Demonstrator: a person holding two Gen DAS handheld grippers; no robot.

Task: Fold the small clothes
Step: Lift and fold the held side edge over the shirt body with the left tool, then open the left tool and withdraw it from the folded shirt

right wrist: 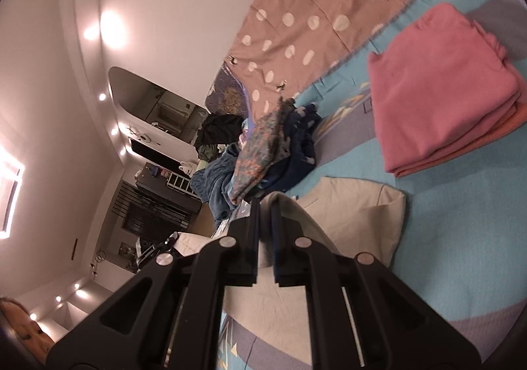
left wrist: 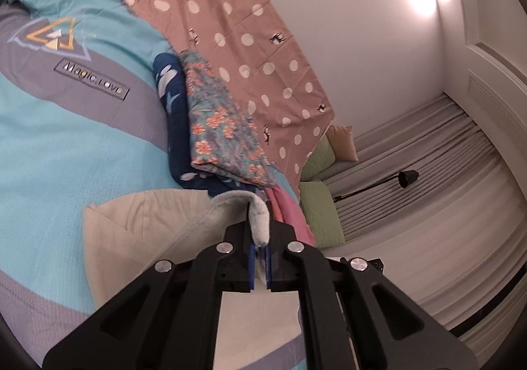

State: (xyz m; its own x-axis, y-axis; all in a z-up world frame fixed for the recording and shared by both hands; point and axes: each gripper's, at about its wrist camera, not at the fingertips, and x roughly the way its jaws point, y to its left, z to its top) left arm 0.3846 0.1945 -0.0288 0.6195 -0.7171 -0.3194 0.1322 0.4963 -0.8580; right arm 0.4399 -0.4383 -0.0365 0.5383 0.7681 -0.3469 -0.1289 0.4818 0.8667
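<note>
A beige garment (left wrist: 141, 221) lies partly folded on the turquoise and grey bedspread (left wrist: 66, 146). My left gripper (left wrist: 260, 231) is shut on one edge of it, and a grey-white fold of cloth sticks up between the pads. My right gripper (right wrist: 265, 205) is shut on another edge of the same beige garment (right wrist: 355, 215), whose cloth runs under and between its fingers. A folded pink garment (right wrist: 441, 99) rests on the bed to the right in the right wrist view.
A floral cloth (left wrist: 220, 126) and a dark blue cloth (left wrist: 171, 99) lie stacked beside a brown dotted blanket (left wrist: 237, 34). Unfolded clothes (right wrist: 224, 169) are heaped at the bed's far end. Green cushions (left wrist: 321, 212), a black lamp (left wrist: 406, 177) and grey curtains stand beyond the edge.
</note>
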